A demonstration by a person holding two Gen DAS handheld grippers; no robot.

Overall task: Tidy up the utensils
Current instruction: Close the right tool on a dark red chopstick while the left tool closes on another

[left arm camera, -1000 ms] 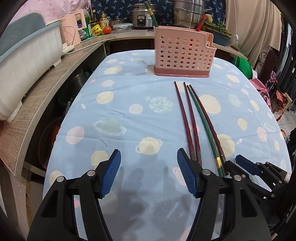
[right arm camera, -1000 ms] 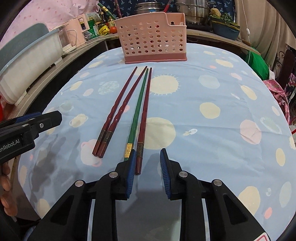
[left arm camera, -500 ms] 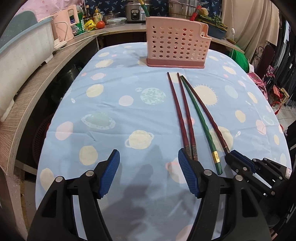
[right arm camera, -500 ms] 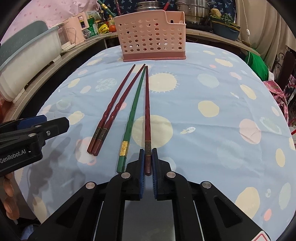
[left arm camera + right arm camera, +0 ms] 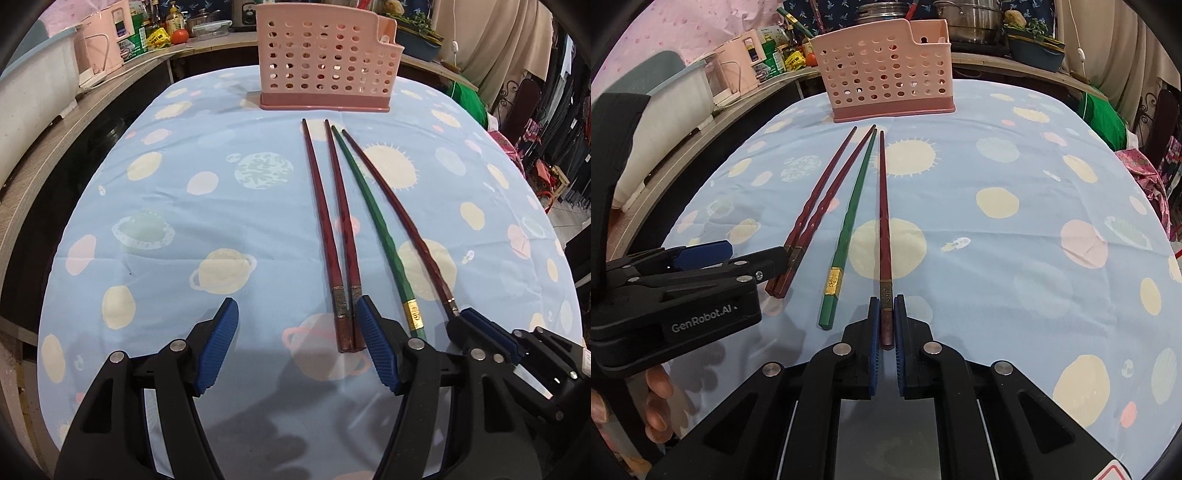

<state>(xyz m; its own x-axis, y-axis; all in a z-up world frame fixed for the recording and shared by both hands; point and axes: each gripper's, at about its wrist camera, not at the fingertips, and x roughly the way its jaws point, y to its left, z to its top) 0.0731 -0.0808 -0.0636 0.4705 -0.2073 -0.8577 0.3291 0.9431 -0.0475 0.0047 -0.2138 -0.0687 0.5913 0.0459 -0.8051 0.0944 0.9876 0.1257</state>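
Note:
Several chopsticks lie on the blue planet-print tablecloth [image 5: 184,258], tips toward a pink perforated utensil basket [image 5: 325,62] at the far end. A pair of dark red chopsticks [image 5: 332,229] lies left, a green chopstick [image 5: 376,225] beside them. My right gripper [image 5: 885,325] is shut on the handle end of a single dark red chopstick [image 5: 883,206], which still rests on the cloth. My left gripper [image 5: 299,343] is open and empty, its right finger next to the red pair's handle ends. The basket [image 5: 886,70] also shows in the right wrist view.
A wooden counter [image 5: 55,140] curves along the left with a white tub [image 5: 33,92], a pink appliance and food jars. Pots and a blue planter [image 5: 1034,51] stand behind the basket. Clothes and a green bag [image 5: 1104,114] are at the right.
My right gripper has closed on the rightmost red chopstick's handle and swung it away from the green one. My left gripper has moved forward toward the red pair, staying open.

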